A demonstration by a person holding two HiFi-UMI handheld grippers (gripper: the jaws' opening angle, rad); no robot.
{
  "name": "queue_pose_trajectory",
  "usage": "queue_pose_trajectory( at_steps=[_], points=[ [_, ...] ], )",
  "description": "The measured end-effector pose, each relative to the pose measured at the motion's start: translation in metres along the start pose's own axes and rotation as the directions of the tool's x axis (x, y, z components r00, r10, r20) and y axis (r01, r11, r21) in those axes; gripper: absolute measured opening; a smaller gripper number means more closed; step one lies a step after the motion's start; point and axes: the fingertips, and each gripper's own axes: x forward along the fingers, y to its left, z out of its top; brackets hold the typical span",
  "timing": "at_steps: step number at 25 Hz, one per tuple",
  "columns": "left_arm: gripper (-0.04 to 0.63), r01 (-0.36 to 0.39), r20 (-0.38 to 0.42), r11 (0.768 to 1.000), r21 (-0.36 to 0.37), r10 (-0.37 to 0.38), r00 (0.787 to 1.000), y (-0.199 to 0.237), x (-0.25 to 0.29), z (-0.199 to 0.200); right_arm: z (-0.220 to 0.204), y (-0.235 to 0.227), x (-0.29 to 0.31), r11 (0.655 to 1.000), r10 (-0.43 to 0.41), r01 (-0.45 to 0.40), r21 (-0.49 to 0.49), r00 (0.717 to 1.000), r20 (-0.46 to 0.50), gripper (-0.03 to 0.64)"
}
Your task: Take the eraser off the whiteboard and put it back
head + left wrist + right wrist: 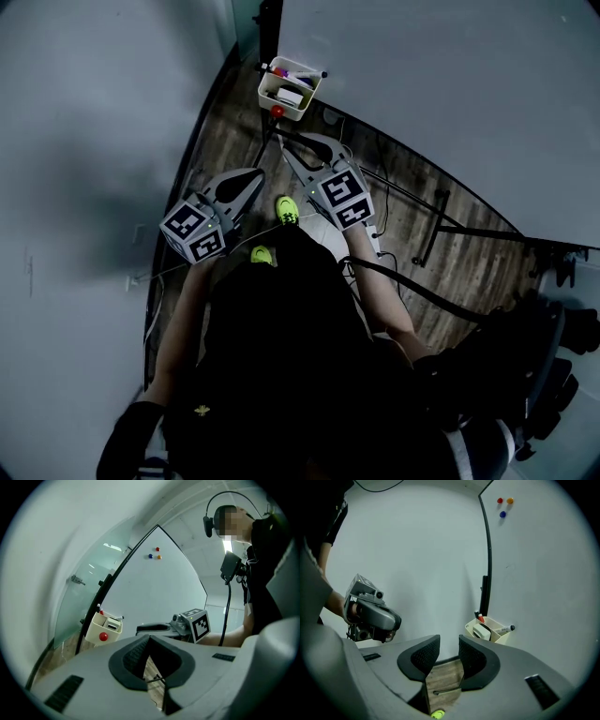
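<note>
Right gripper view showed the right hand-held gripper (449, 640) empty, jaws apart, pointed toward the eraser (480, 631) resting in the tray (501, 638) on the whiteboard (543, 573), apparently readied for pickup, while the left hand-held gripper (150, 638) was closed on nothing.

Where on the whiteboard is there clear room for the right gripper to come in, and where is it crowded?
The whiteboard is bare between the three magnets near its top and the tray low down by its dark edge. The tray itself is crowded, with the eraser and markers filling it. The right gripper is open and empty.
</note>
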Motion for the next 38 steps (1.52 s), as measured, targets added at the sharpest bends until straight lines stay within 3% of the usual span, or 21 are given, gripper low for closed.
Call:
queue_pose_trajectory(
  at_steps=[15, 38],
  points=[
    [0.0, -0.038, 0.027, 0.998, -0.053, 0.04, 0.999, 0.021, 0.016, -0.001, -0.008, -0.029, 0.026, 0.998, 0.002, -0.007, -0.06, 0.997, -0.073, 0.218],
    [0.0, -0.088, 0.03, 0.989, -0.117, 0.093, 0.995, 0.042, 0.011, -0.002, -0.011, -0.07, 0.055, 0.991, -0.04, 0.023, -0.131, 0.99, -0.133, 0.245]
  ],
)
